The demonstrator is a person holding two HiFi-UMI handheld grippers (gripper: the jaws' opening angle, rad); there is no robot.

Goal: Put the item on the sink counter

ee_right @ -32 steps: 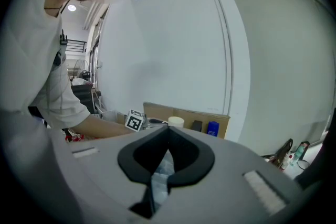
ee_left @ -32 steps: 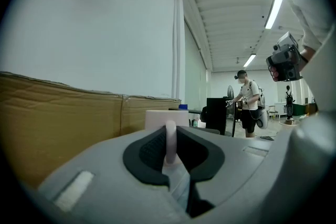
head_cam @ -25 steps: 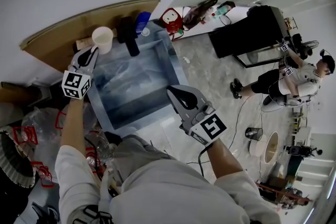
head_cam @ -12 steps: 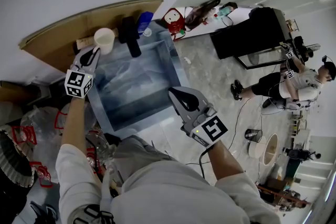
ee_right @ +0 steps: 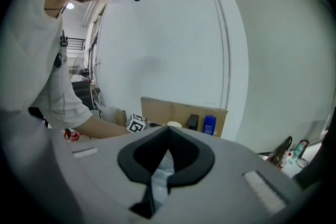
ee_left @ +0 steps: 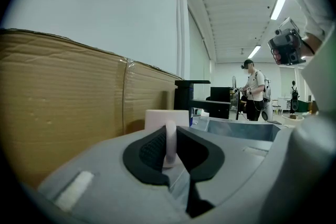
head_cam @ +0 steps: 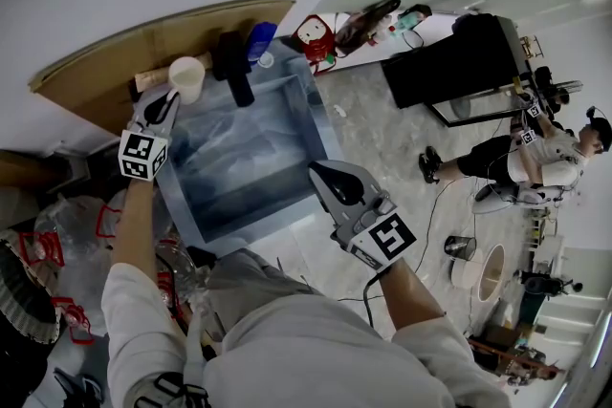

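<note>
Clamping a white cup (head_cam: 187, 75) by its handle (ee_left: 170, 145) at the sink (head_cam: 308, 115)

The left gripper (head_cam: 164, 102) had its fingers pressed shut on the thin looped handle. The cup was plain, matte white, with its mouth facing up. It stood at the sink's far left corner, just left of the black faucet (head_cam: 234, 67) and close to the cardboard sheet (head_cam: 115, 57). Whether its base touched the counter could not be told. The right gripper (head_cam: 332, 177) hung over the sink's near right edge, fingers together on nothing.

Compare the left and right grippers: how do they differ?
The left gripper grips the white cup by its handle; the right gripper holds nothing. The left gripper is at the sink's far corner beside the cardboard; the right gripper is at its near edge. Both bear marker cubes.
</note>
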